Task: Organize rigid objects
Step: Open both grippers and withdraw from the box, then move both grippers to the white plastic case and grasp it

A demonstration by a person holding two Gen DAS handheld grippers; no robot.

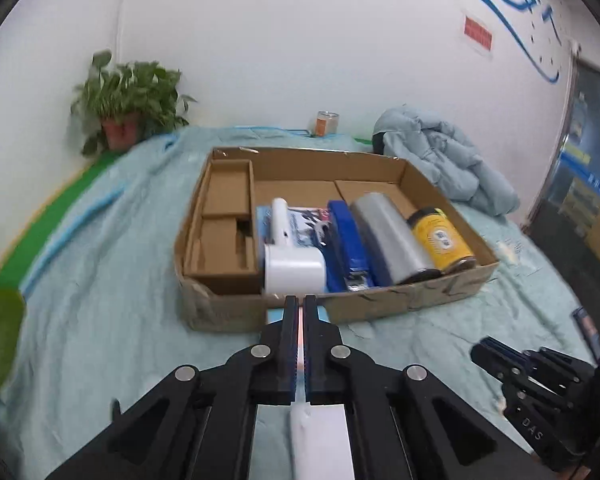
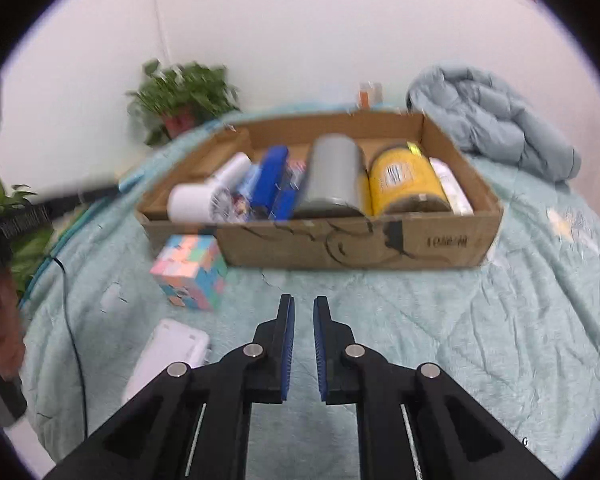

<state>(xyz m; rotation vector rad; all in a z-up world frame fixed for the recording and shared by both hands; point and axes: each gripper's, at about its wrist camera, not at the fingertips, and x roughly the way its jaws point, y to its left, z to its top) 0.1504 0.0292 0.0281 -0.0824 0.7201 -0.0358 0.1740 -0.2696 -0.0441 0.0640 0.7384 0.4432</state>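
Note:
A cardboard box [image 1: 412, 304] [image 2: 340, 248] lies on the bed and holds a white device [image 1: 294, 268], a blue box [image 1: 348, 248], a grey cylinder [image 1: 392, 240] and a yellow jar [image 1: 440, 238]. My left gripper [image 1: 299, 304] is nearly shut just in front of the box, with a thin orange-pink strip between its pads; a white object [image 1: 320, 440] lies below it. My right gripper [image 2: 303, 308] is slightly open and empty, in front of the box. A pastel puzzle cube [image 2: 190, 270] and a white device [image 2: 168, 356] lie on the bed to its left.
A light blue quilt [image 2: 500, 340] covers the bed. Potted plants [image 1: 128, 108] stand at the back left. A folded blue jacket [image 1: 448, 156] lies at the back right. A small jar [image 1: 326, 123] stands by the wall. The box's left compartments [image 1: 224, 216] hold cardboard inserts.

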